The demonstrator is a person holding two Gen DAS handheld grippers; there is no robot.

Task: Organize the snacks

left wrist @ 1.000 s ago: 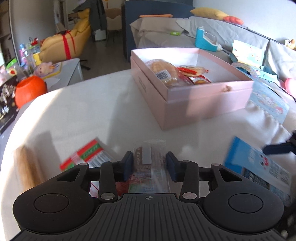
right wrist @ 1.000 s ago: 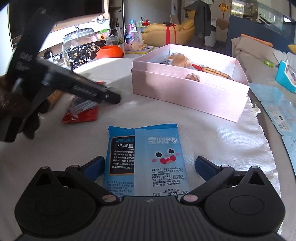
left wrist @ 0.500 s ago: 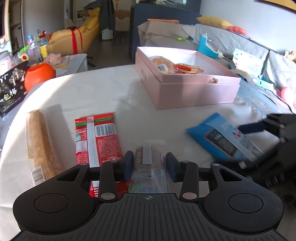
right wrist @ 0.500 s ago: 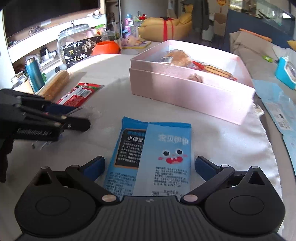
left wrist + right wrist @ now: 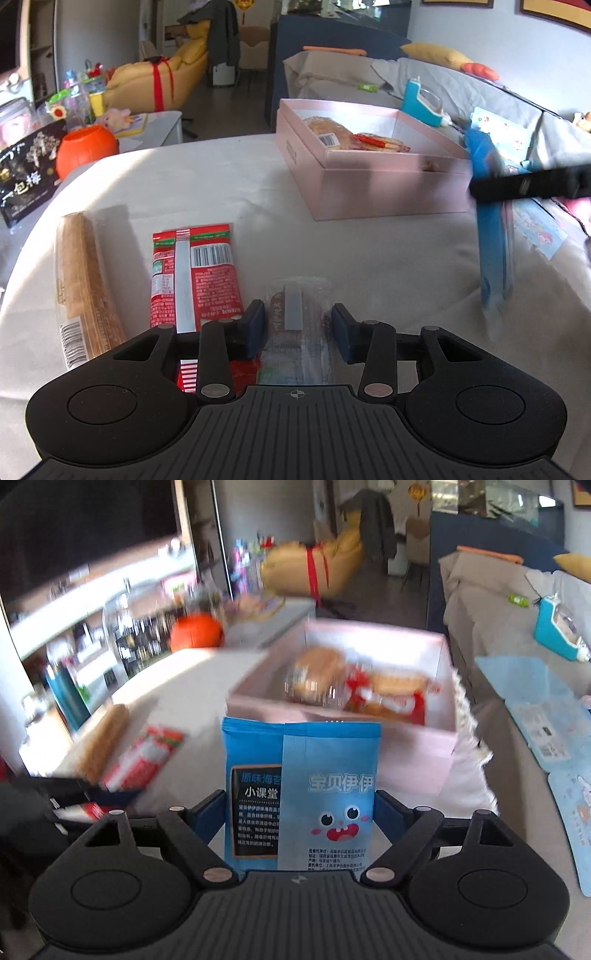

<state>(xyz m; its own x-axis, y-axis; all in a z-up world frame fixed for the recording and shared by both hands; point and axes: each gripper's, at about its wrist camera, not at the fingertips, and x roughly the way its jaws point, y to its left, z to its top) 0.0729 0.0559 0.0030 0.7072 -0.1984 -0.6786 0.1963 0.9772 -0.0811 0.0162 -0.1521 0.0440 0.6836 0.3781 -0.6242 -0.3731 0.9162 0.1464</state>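
**A:** Start at the right gripper [image 5: 299, 812]. What are its fingers doing?

**B:** They have just been closing, and the blue packet [image 5: 301, 794] stands between them, pinched at its two side edges. It is clear of the worktop [image 5: 369, 258], long axis running straight out ahead of the fingers.

**A:** And the left gripper [image 5: 298, 326]?

**B:** Its fingers [image 5: 255, 326] sit partway closed on a clear-wrapped snack [image 5: 295, 314], one on each side of the wrapper. I read that as a hold, with the snack pointing forward from the fingers.

**A:** Where does the blue packet need to go?

**B:** Into the pink box [image 5: 388, 749], I judge. It lies directly ahead of the right fingers, just beyond the packet's far end. The right hand is the nearer one; from the left gripper the box [image 5: 369, 184] sits ahead and off to the right, well apart.

**A:** What is in the box already?

**B:** A wrapped bread with a barcode [image 5: 328, 133] towards the far left corner, and a red-trimmed pack of biscuits [image 5: 380, 142] beside it. The nearer part of the box looks free.

**A:** Anything left outside?

**B:** A red packet [image 5: 195, 273] just left of the left fingers, and a long brown biscuit roll [image 5: 85, 280] further left, both lying lengthwise away from the fingers.
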